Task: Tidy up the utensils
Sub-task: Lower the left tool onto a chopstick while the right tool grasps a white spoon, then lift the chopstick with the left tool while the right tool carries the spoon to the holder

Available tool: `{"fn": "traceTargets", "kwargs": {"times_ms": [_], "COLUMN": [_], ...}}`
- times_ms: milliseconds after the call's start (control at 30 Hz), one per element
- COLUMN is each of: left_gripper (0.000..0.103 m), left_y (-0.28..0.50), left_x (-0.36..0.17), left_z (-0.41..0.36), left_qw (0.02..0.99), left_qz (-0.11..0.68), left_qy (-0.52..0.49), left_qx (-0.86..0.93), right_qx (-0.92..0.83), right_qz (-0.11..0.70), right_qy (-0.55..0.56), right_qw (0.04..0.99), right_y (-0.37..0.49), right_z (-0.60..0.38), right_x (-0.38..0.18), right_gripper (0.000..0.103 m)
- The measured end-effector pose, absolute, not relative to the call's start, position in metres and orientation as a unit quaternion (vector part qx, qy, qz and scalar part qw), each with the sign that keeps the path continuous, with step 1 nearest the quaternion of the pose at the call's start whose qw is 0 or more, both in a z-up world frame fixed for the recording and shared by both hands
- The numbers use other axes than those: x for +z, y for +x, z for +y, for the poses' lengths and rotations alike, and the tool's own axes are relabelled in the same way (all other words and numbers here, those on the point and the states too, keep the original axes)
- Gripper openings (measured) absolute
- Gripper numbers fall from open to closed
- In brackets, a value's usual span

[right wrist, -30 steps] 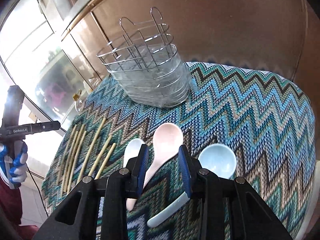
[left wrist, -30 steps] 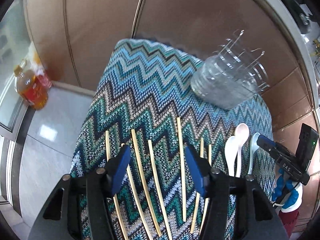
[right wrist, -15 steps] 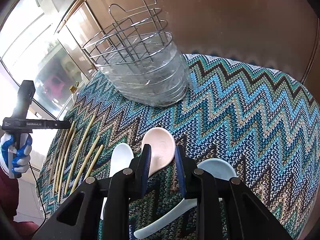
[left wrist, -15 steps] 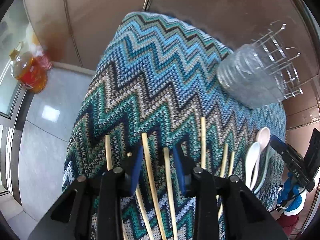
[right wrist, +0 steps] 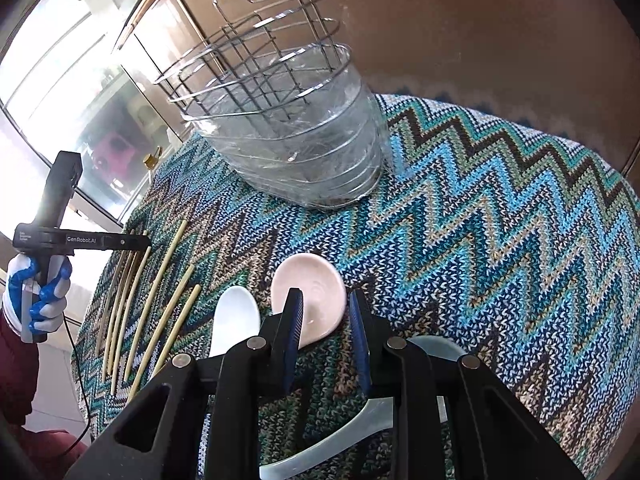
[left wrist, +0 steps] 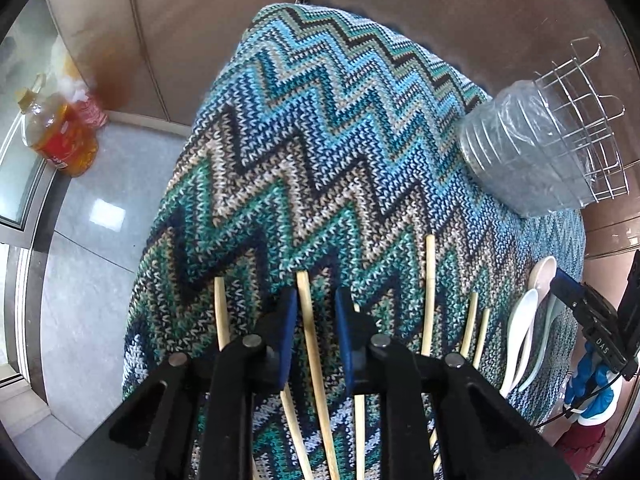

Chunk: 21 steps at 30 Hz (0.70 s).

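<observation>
Two grippers work low over a worktop [left wrist: 344, 128] draped in zigzag knit cloth, each lined up on its own utensil. Largest in view, the wire utensil rack [right wrist: 280, 120], wrapped in clear film, stands well ahead of the right gripper [right wrist: 326, 334] and off to the far right of the left gripper [left wrist: 316, 330]. Nearer the right gripper lie three ceramic spoons: the pink spoon [right wrist: 316, 300] runs back between its jaws, which are narrowed around the handle, though whether the pads press on it cannot be made out; a white spoon [right wrist: 236, 320] lies just to its left, a pale blue spoon [right wrist: 332, 444] to its right and largely behind the fingers. Smallest are the bamboo chopsticks, fanned beneath the left gripper, whose jaws have just been closing and now straddle a single chopstick [left wrist: 310, 320] with a gap visible on both sides. A clean pick probably means finishing the squeeze squarely on that one stick, clear of its neighbours, and lifting level so neither piece slips. Lower ends of the chopsticks and the pink spoon's handle are hidden by the gripper bodies.
</observation>
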<state>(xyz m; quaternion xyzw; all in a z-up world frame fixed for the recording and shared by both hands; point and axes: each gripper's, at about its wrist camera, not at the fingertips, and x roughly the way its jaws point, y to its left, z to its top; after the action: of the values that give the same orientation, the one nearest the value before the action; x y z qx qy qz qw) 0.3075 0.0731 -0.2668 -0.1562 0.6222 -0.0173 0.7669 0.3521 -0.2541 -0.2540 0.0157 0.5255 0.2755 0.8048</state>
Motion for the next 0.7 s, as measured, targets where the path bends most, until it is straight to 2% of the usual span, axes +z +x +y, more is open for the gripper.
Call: {"fn": "traceTargets", "kwargs": {"times_ms": [233, 267, 333, 700], "left_gripper": [0.013, 0.011, 0.007, 0.004], "left_y": [0.310, 0.311, 0.311, 0.297], "left_x": [-0.268, -0.268, -0.268, -0.247], "left_z": [0.069, 0.069, 0.071, 0.079], "left_qw": [0.765, 0.764, 0.764, 0.791], "left_qz": [0.626, 0.627, 0.627, 0.584], "left_qy": [-0.150, -0.150, -0.153, -0.180], "left_qx": [-0.006, -0.004, 0.002, -0.007], "right_qx": [0.288, 0.290, 0.292, 0.275], "right_qz": [0.538, 0.539, 0.539, 0.485], "right_qy": [0.012, 0.011, 0.002, -0.043], "right_qw": [0.792, 0.791, 0.790, 0.829], "right_y": [0.366, 0.367, 0.369, 0.338], "right_z": [-0.244, -0.243, -0.240, -0.233], "right_x": [-0.263, -0.264, -0.267, -0.229], "right_gripper": [0.022, 0.014, 0.008, 0.006]}}
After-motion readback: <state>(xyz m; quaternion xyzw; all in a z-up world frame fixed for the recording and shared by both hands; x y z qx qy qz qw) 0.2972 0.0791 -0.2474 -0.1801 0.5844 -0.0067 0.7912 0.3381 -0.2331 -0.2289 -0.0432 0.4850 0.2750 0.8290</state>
